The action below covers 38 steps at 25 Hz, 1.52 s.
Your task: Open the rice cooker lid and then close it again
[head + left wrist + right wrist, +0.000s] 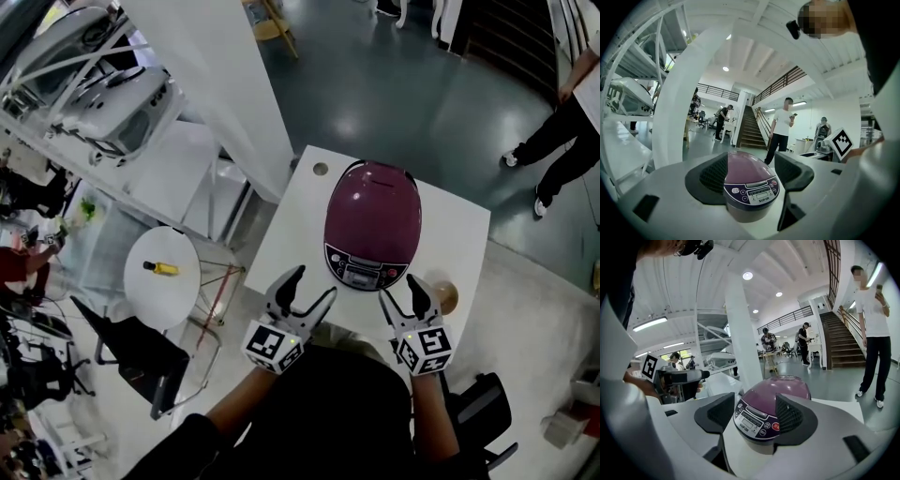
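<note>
- Rice cooker (372,223) – maroon dome, lid shut – sits on a white square table (457,246), towards its middle, with the control panel (358,271) turned to the person.
- The table top is plain white, with a small round hole (321,170) near its far left corner and a round brown thing (447,298) at the near right, just beside the cooker.
- Beyond the table lies a dark, glossy floor (394,84); a person in dark trousers (561,142) stands on it, well apart from the table.
- To the left stands a small round white table (169,292) that bears a yellow item (161,268), with a dark chair (141,361) near it.
- The gripper views show a high white hall with a thick white pillar (740,333), a staircase (750,127) and a person in a white shirt (781,129) before it.
- The left gripper (314,281) hangs at the table's near edge with its fingers wide apart, on nothing; the cooker shows beyond the gap.
- The right gripper (398,287) – fingers likewise spread and bare – hangs near the cooker's front right.
- The panel reads "SUPOR" (762,199) under a small display; a red button (775,426) bears characters too small to read.
- Each gripper carries a cube with black-and-white square markers (274,345).
</note>
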Each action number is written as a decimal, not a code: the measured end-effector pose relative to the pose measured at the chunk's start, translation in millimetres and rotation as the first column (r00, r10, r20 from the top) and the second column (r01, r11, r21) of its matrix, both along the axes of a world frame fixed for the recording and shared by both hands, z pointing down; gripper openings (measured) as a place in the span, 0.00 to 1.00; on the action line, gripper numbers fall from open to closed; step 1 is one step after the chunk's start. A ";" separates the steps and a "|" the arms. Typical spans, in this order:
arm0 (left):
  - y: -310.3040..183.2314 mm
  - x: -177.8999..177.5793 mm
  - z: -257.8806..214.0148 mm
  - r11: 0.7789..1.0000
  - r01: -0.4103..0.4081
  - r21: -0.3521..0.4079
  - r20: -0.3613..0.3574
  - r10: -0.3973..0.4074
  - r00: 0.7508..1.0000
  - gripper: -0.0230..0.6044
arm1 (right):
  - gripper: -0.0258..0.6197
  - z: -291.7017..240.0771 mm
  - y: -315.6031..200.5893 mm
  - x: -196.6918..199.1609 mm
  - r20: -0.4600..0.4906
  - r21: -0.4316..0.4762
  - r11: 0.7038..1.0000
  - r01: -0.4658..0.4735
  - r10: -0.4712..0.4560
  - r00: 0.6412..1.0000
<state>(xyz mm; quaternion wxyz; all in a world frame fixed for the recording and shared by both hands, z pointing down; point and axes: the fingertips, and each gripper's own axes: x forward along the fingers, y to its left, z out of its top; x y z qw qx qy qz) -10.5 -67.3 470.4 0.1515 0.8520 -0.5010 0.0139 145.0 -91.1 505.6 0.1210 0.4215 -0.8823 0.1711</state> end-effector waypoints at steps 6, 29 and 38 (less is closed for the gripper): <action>-28.7 -9.4 -12.0 0.999 -0.035 0.034 -0.011 0.036 0.999 0.50 | 0.37 -12.2 -10.9 -16.7 0.009 0.008 1.000 0.012 -0.012 1.000; -32.7 -51.1 -4.3 0.998 -0.053 0.044 -0.073 0.056 0.996 0.50 | 0.04 79.6 -46.8 -64.9 -0.288 -0.173 0.983 0.066 -0.115 0.951; -46.0 -75.9 -3.2 0.998 -0.038 0.046 -0.070 0.042 0.997 0.50 | 0.04 97.2 -47.9 -66.1 -0.312 -0.260 0.965 0.023 -0.107 0.944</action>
